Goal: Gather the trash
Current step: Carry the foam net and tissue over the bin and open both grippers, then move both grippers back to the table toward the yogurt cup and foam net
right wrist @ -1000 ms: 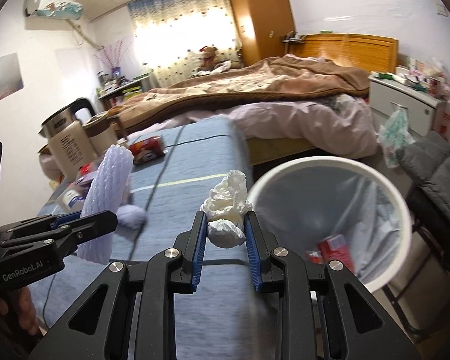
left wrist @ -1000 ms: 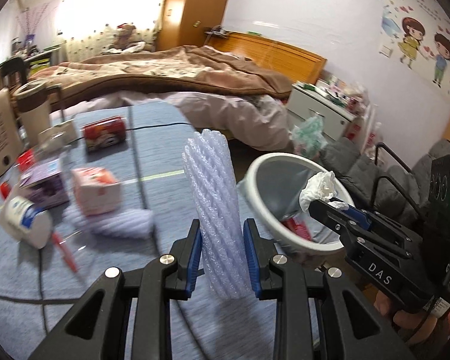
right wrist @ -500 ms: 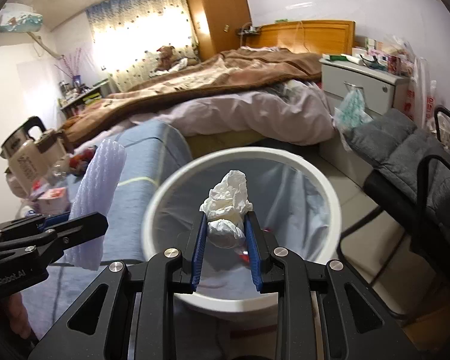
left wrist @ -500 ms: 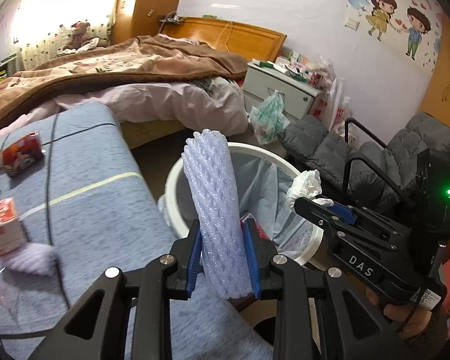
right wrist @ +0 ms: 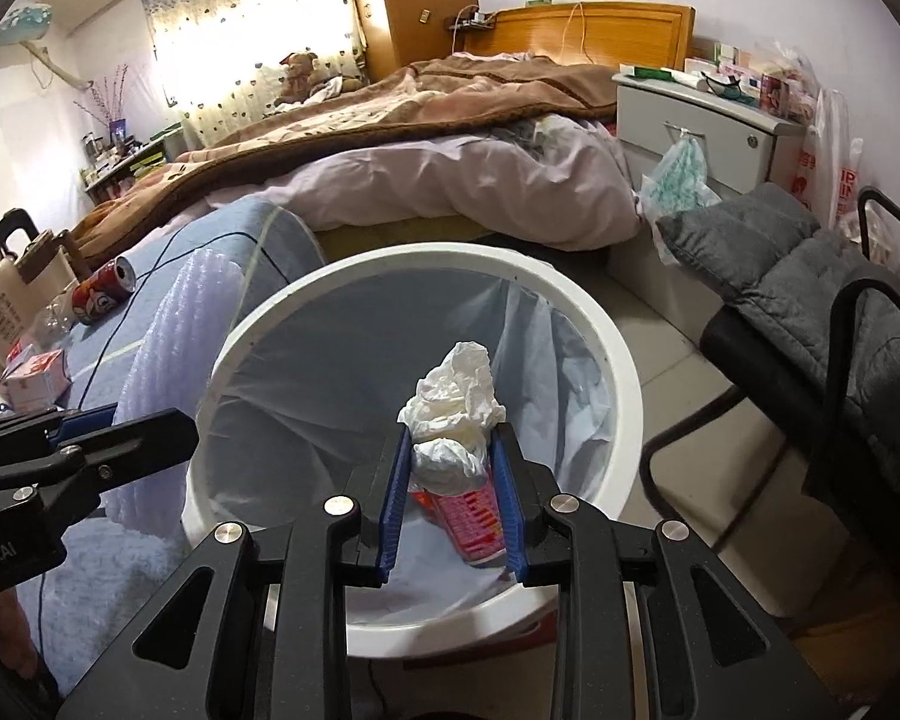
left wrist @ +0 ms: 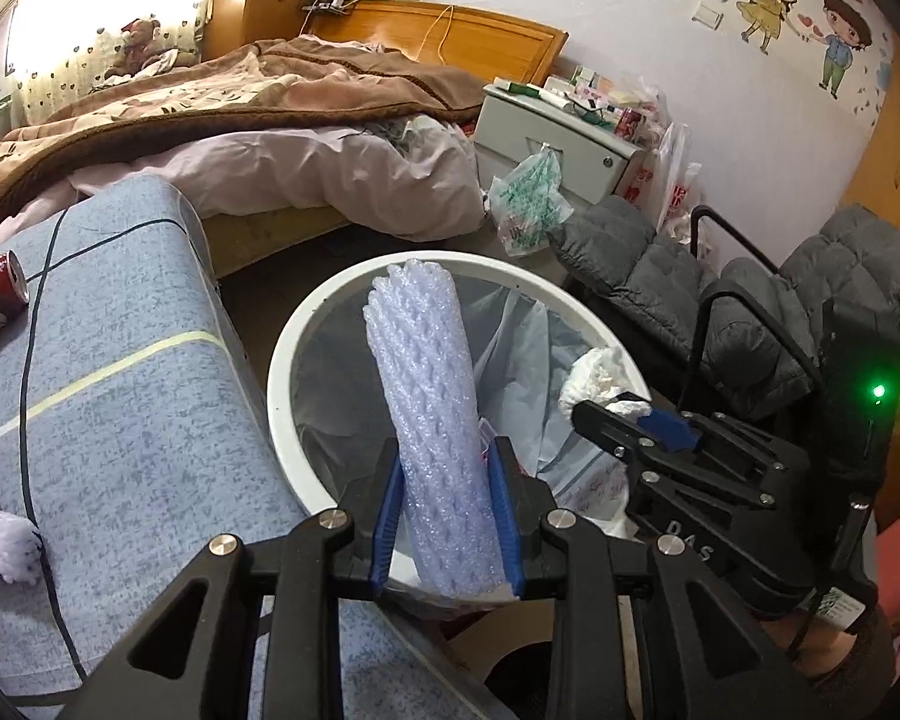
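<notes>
Two grippers hang over the white lined trash bin (right wrist: 624,372). The left gripper (left wrist: 447,516) clamps a roll of foam netting (left wrist: 432,408) upright; the right gripper (right wrist: 450,501) pinches a crumpled tissue (right wrist: 456,414) above a pink carton (right wrist: 474,519) lying inside the bin.

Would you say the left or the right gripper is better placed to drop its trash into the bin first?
Right, probably. The right gripper holds the crumpled tissue over the middle of the bin, while the left gripper holds the foam net sleeve nearer the rim.
</notes>
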`<action>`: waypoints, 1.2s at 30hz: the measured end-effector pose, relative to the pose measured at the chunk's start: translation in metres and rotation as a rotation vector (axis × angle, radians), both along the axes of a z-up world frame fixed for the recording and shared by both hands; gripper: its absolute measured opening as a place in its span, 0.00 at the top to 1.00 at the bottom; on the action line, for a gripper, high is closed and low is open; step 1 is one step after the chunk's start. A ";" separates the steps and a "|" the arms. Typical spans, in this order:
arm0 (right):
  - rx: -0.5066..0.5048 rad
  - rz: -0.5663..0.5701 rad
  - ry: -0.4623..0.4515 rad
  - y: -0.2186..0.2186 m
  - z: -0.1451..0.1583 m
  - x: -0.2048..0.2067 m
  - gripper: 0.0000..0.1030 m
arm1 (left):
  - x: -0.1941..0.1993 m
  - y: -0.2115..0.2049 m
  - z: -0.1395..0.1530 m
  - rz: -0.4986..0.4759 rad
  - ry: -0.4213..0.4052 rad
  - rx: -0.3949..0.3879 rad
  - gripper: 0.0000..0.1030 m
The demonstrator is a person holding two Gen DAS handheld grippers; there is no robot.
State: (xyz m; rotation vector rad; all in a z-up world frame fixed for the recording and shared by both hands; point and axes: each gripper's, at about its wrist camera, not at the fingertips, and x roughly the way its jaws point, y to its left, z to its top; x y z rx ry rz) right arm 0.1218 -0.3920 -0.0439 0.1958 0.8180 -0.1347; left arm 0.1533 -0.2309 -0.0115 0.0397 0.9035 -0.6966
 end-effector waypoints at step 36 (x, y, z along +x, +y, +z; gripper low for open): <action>0.012 0.114 -0.110 0.087 0.036 -0.012 0.52 | -0.023 0.117 0.024 0.216 -0.106 -0.007 0.39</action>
